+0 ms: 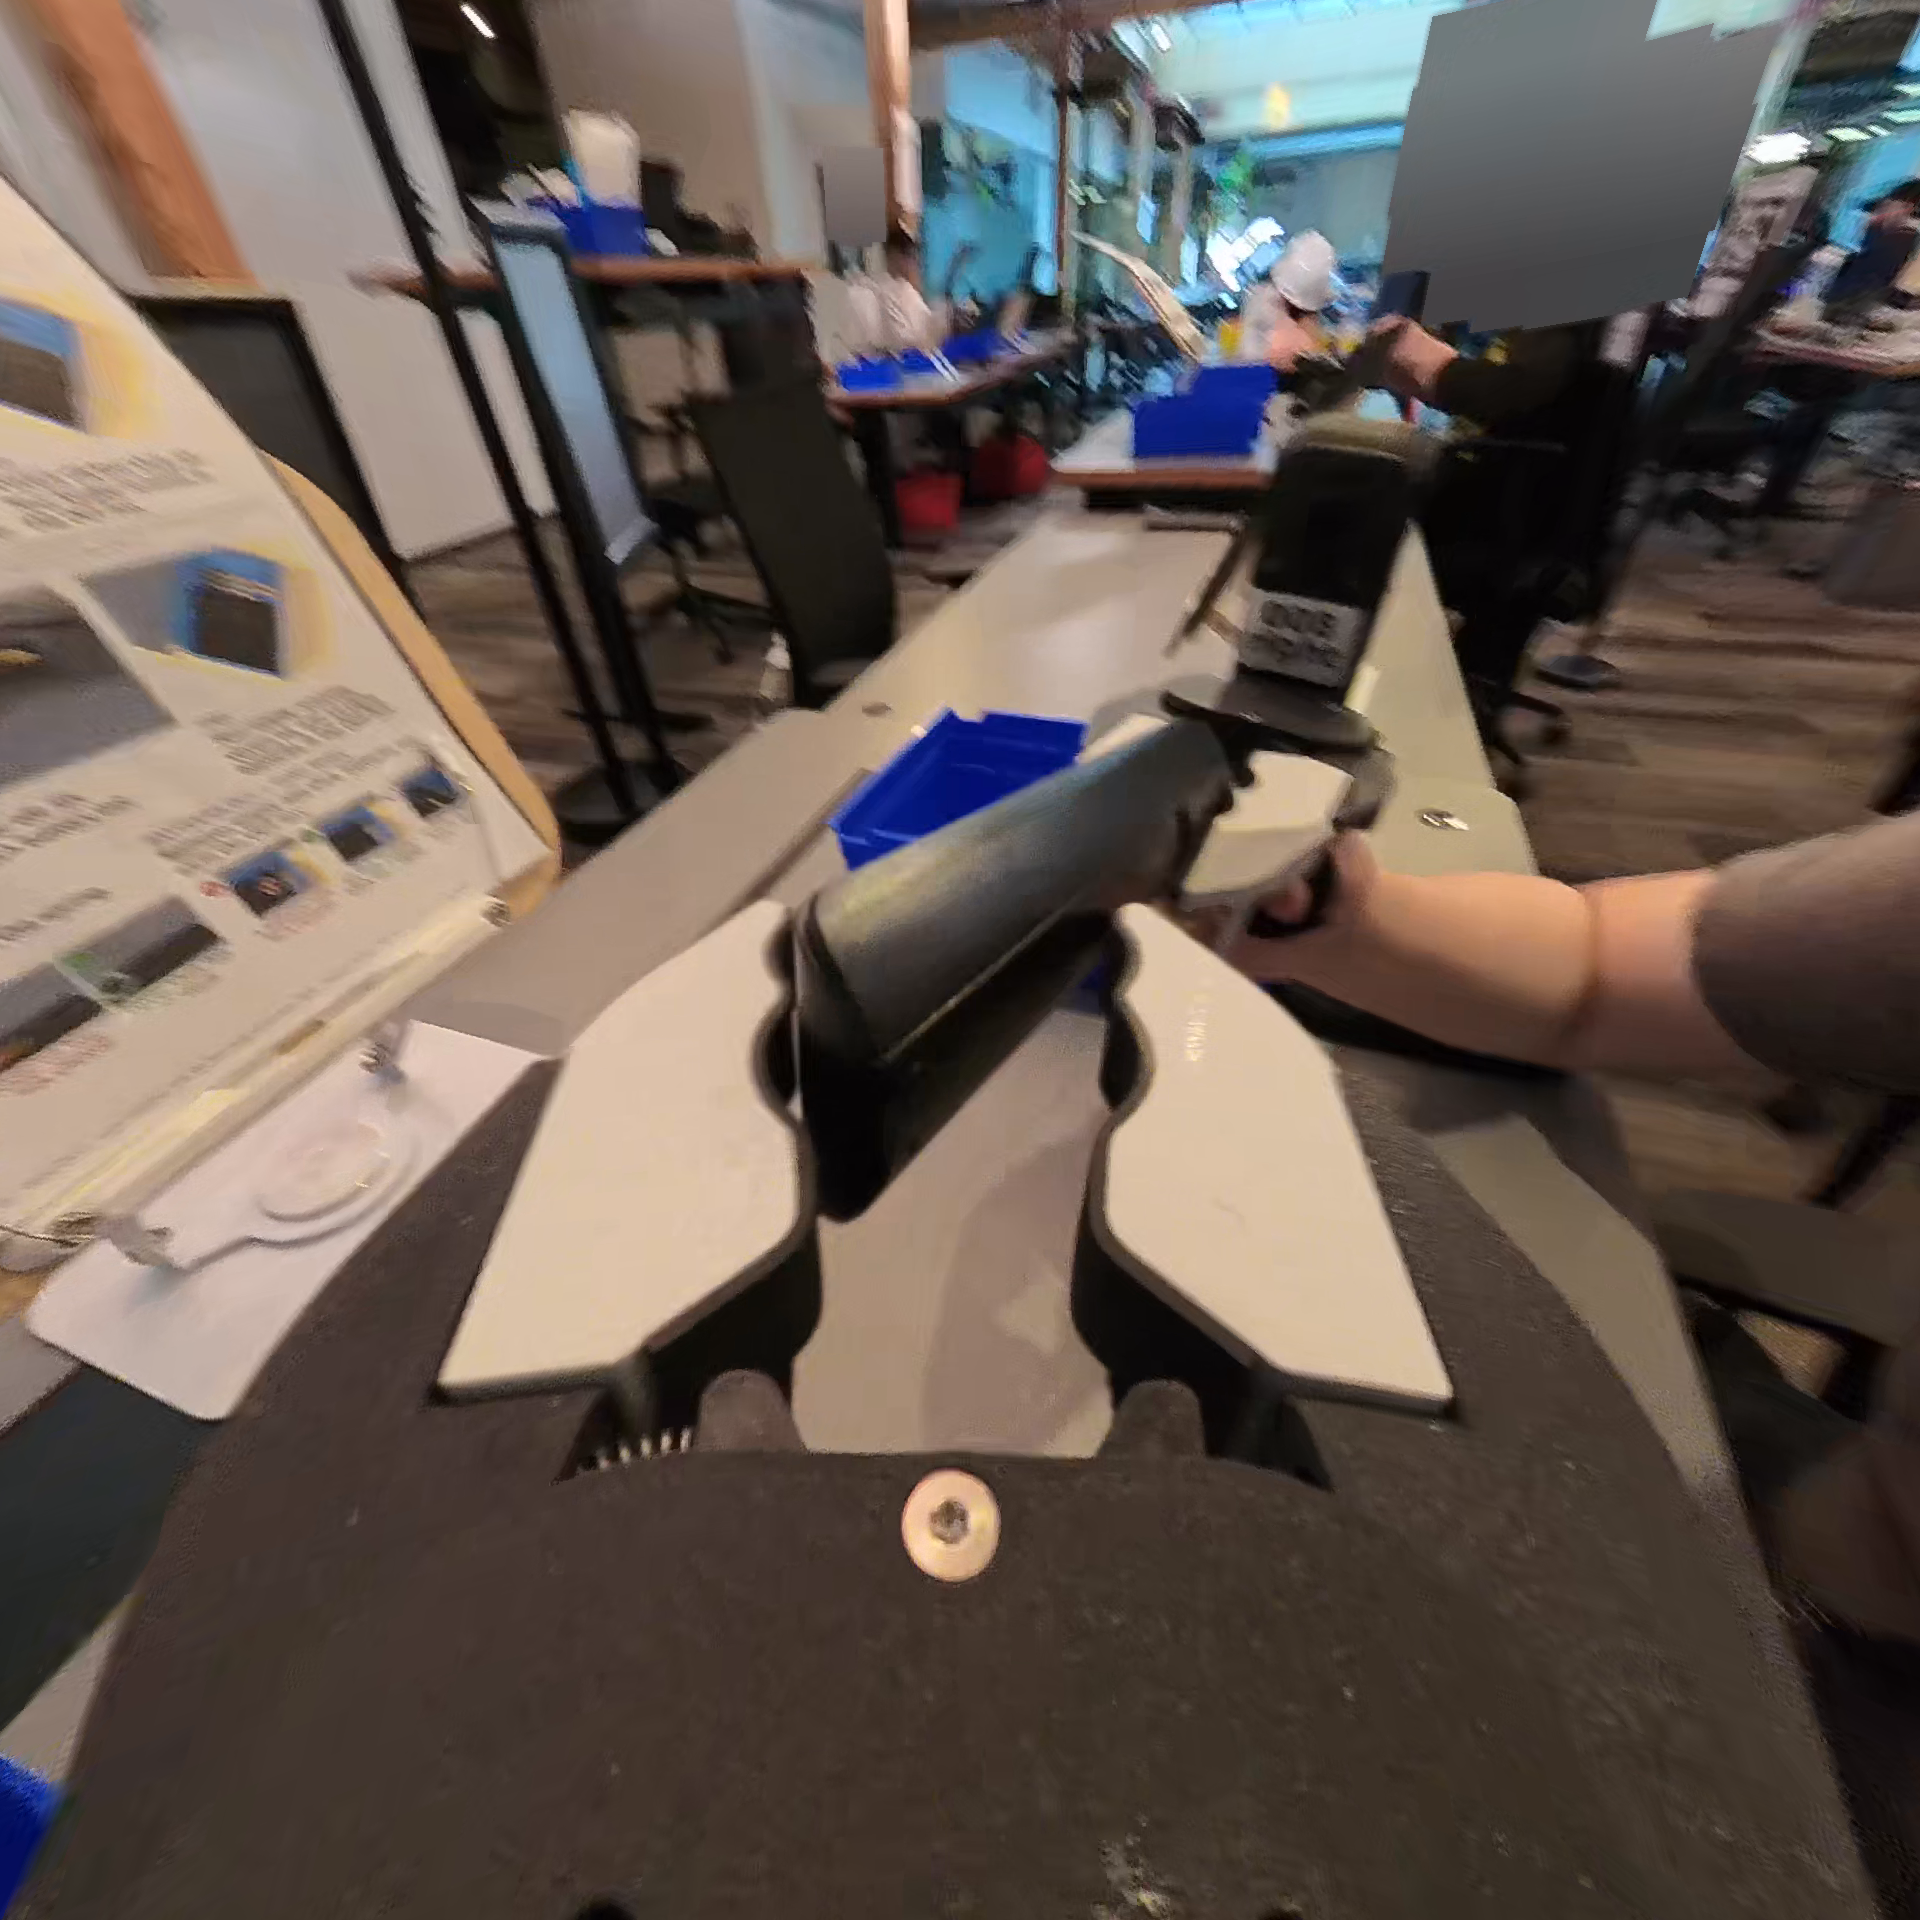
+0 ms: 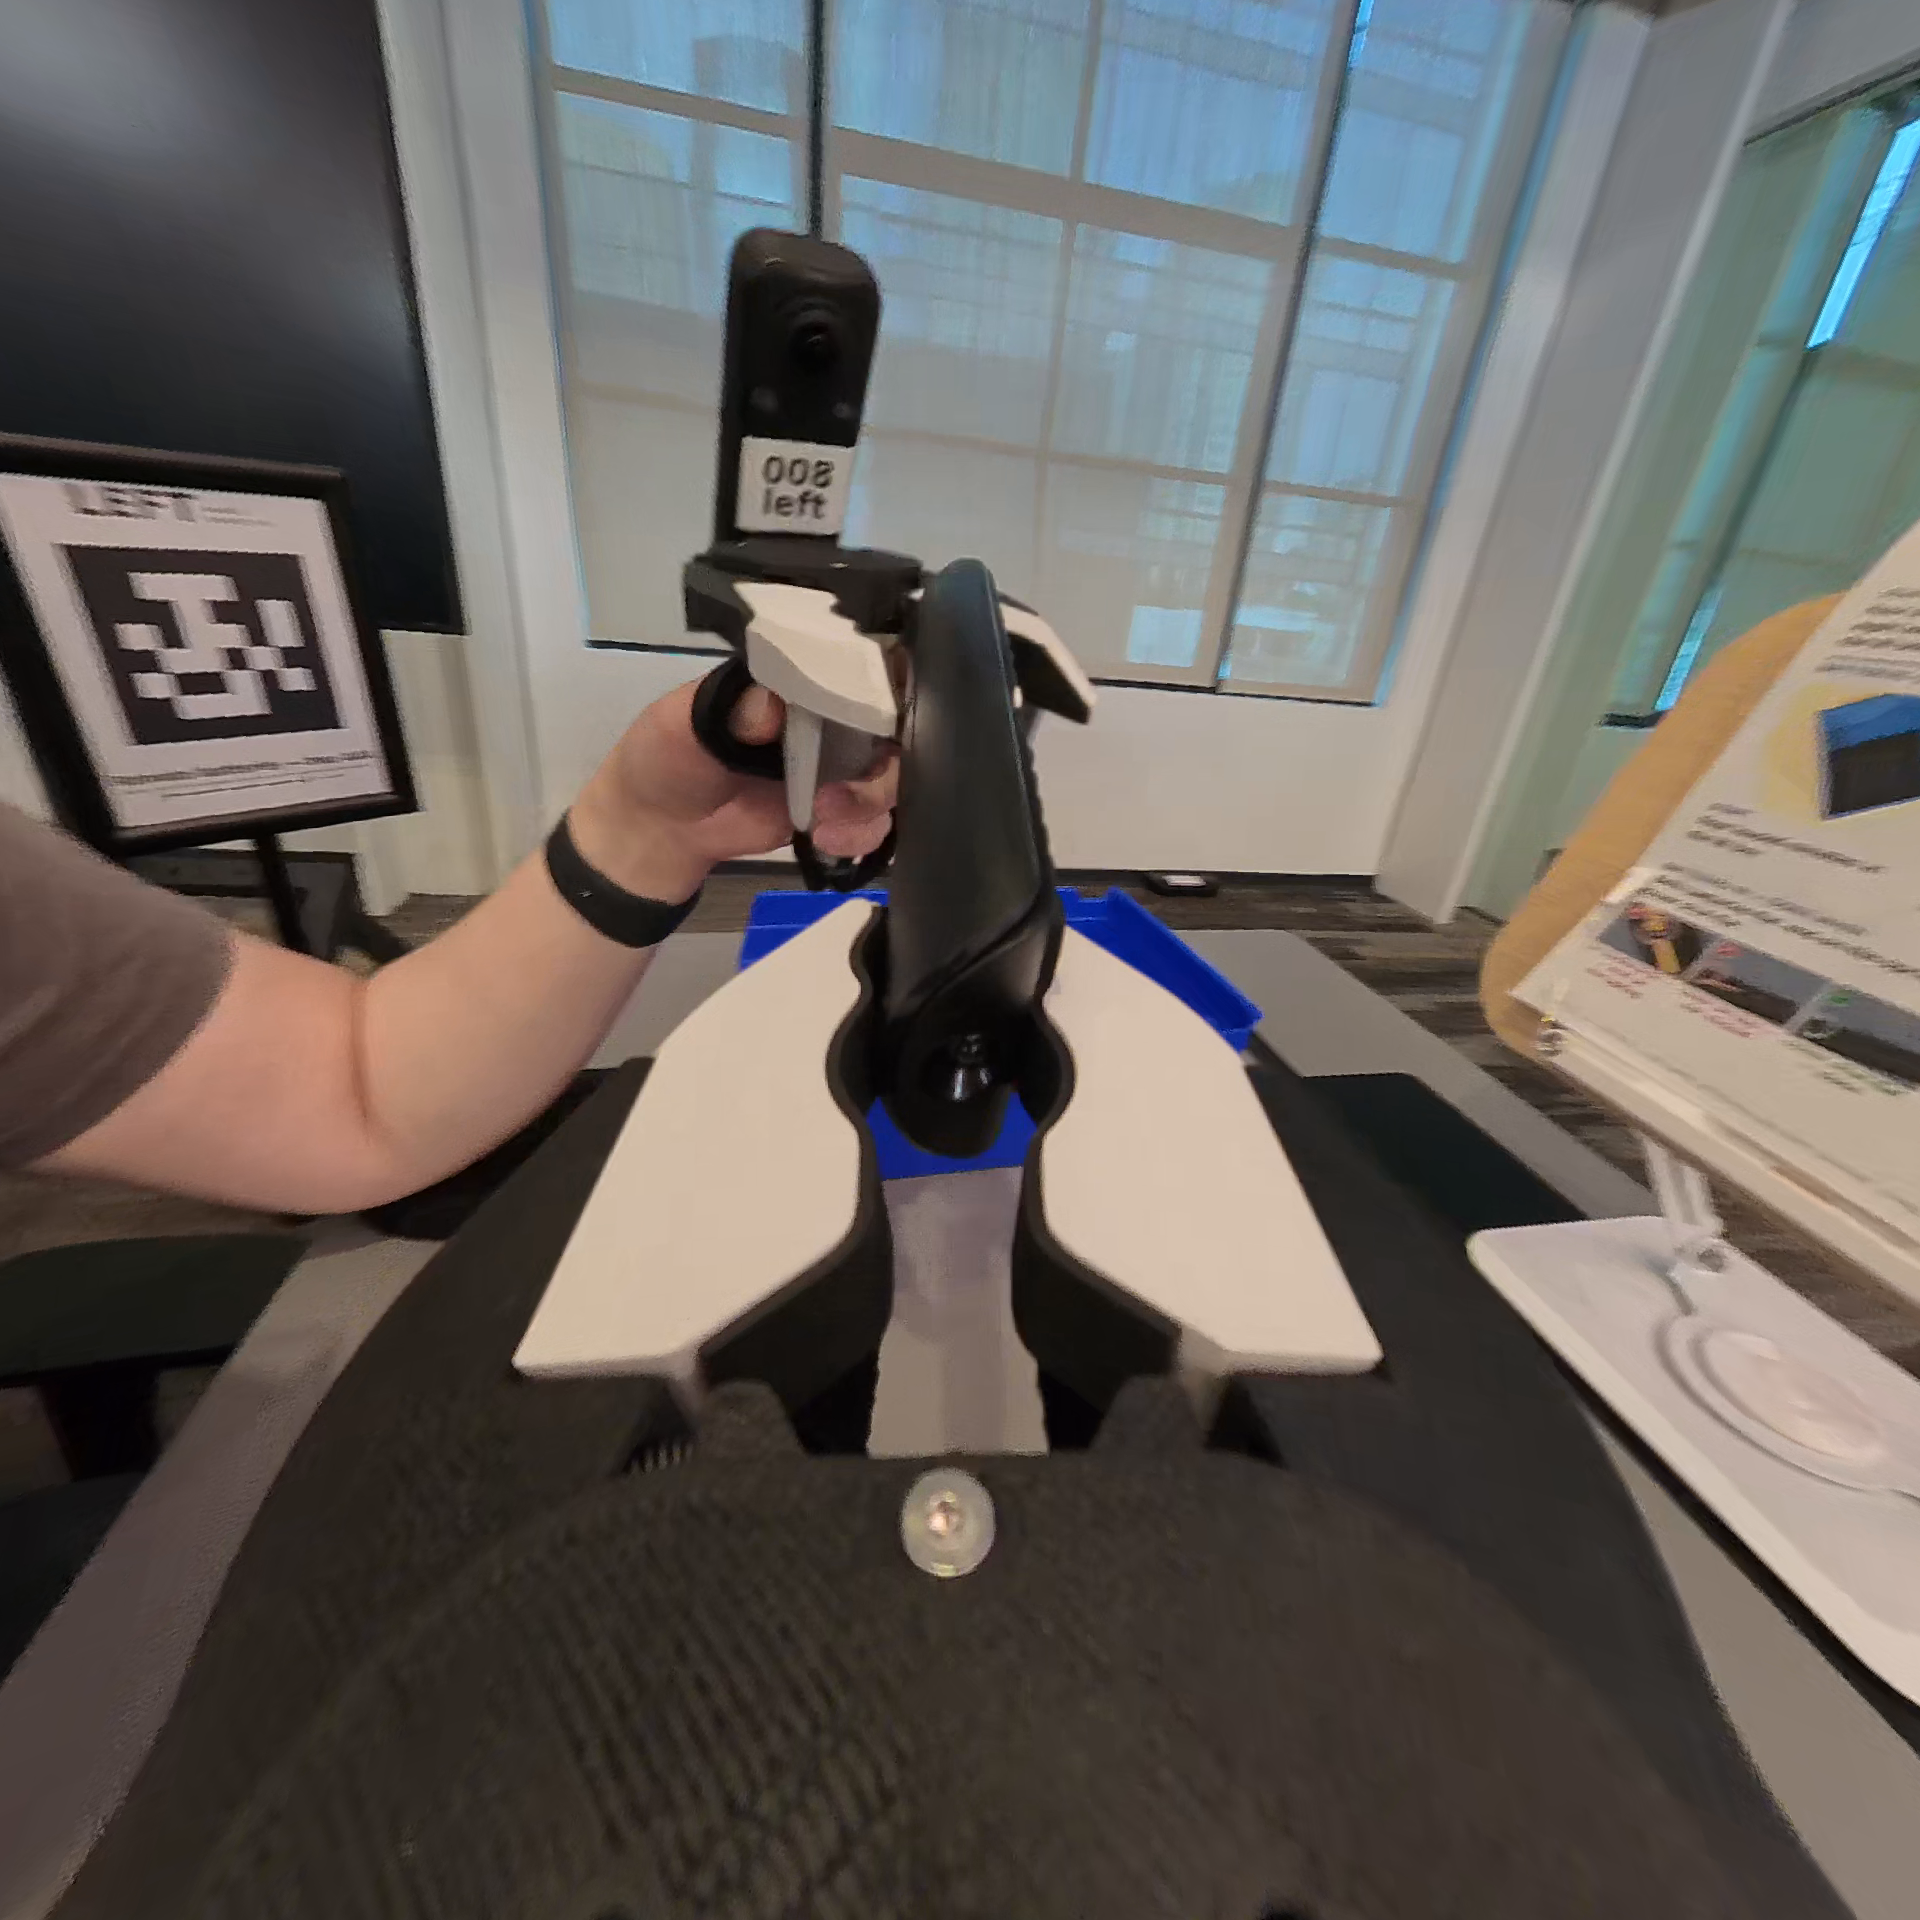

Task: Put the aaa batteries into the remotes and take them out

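Observation:
A black remote (image 1: 997,894) is held in the air between both grippers, above a blue bin (image 1: 966,758). My left gripper (image 1: 951,935) is shut on the remote's near end. My right gripper (image 1: 1247,821) grips the far end, held by a hand. In the right wrist view, my right gripper (image 2: 961,935) is shut on the lower end of the remote (image 2: 966,831), which stands nearly upright. The left gripper (image 2: 914,665) holds its upper end. The blue bin (image 2: 1174,966) lies below on the grey table (image 2: 1309,997). No batteries are visible.
A printed sheet on a white stand (image 1: 208,727) stands at the table's left edge and shows at the right in the right wrist view (image 2: 1766,883). A framed black-and-white marker board (image 2: 208,644) stands behind the left arm. Office desks, chairs and people fill the background.

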`<state>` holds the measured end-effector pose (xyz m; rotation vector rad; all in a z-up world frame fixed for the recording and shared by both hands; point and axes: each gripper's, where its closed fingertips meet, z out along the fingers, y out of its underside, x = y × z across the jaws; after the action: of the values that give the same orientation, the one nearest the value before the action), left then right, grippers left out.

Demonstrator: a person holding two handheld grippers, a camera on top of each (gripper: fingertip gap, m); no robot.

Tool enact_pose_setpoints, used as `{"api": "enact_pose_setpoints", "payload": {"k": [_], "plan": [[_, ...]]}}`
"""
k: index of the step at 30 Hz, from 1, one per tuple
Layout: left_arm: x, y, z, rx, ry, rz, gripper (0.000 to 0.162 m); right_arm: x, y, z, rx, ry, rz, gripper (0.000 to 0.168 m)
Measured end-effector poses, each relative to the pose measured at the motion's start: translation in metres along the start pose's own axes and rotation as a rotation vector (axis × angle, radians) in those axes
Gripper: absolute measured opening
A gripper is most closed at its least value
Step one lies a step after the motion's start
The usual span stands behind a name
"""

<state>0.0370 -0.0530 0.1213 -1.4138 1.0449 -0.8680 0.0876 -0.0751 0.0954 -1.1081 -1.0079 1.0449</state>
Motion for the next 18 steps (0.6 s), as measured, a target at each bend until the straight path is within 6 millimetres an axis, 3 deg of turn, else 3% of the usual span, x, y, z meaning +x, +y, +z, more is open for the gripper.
{"api": "enact_pose_setpoints", "payload": {"k": [2, 6, 8, 18], "plan": [[-0.006, -0.001, 0.010, 0.033, -0.066, 0.004, 0.088, -0.004, -0.001, 0.003, -0.001, 0.017, -0.022, 0.023], [-0.015, 0.008, 0.030, 0.039, -0.141, -0.050, 0.127, -0.002, -0.002, 0.005, 0.047, 0.095, -0.002, 0.024], [-0.023, 0.010, 0.032, 0.061, -0.196, -0.040, 0.131, -0.001, -0.003, 0.003, 0.076, 0.130, -0.025, 0.024], [-0.014, 0.008, 0.032, 0.027, -0.150, -0.021, 0.129, -0.010, -0.007, 0.002, 0.129, 0.160, -0.120, 0.024]]}}
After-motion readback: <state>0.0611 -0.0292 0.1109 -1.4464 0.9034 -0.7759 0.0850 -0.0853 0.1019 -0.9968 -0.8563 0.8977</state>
